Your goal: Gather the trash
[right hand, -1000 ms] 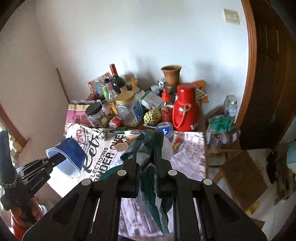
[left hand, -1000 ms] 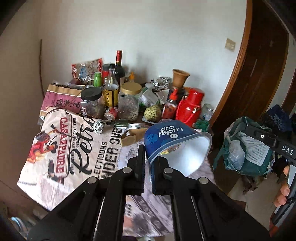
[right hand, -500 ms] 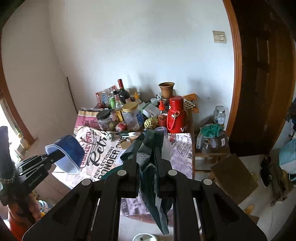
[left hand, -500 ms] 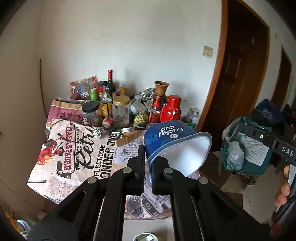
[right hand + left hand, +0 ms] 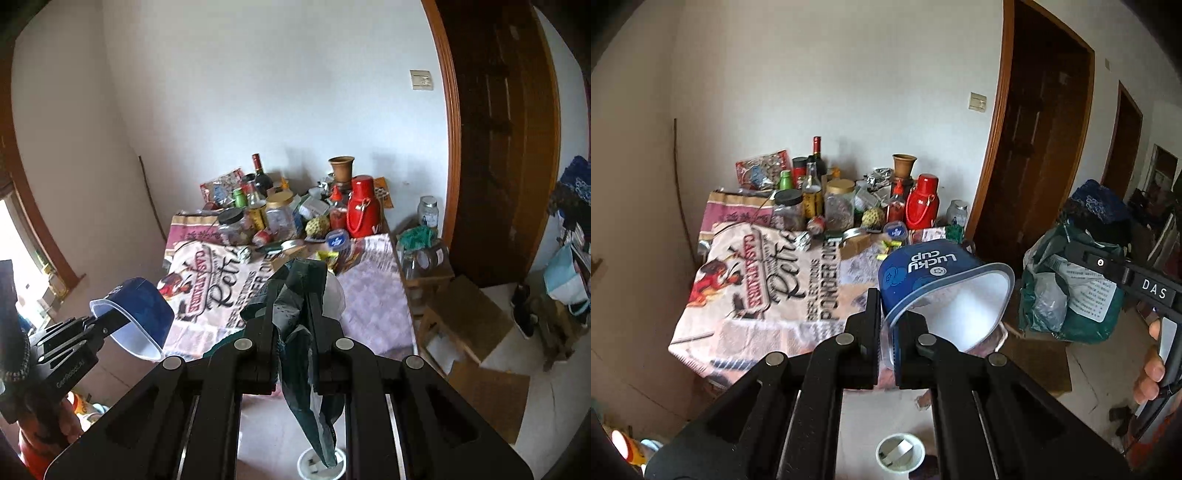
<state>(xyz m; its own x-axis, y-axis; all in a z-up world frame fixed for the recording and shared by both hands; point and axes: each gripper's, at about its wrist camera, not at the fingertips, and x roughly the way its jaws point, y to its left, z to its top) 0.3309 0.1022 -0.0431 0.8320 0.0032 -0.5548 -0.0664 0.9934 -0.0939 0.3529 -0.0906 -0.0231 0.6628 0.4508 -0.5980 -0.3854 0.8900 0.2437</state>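
My left gripper (image 5: 888, 321) is shut on the rim of a blue "Lucky Cup" tub (image 5: 942, 280) with a white inside, held in the air in front of the table; it also shows in the right wrist view (image 5: 136, 314). My right gripper (image 5: 291, 295) is shut on a crumpled dark green plastic bag (image 5: 306, 362) that hangs down between the fingers. From the left wrist view the bag (image 5: 1071, 295) hangs at the right. A small white bin (image 5: 900, 453) stands on the floor below both grippers (image 5: 321, 463).
A table under a printed newspaper-style cloth (image 5: 768, 284) carries bottles, jars, a red thermos (image 5: 923, 203), a clay pot (image 5: 904, 168) and small scraps at its back. A wooden door (image 5: 1034, 158) is at the right. Cardboard boxes (image 5: 465, 321) sit on the floor.
Both grippers have pulled back and up from the table, still holding the tub and the bag. The table looks smaller and the white bin on the floor has come into view.
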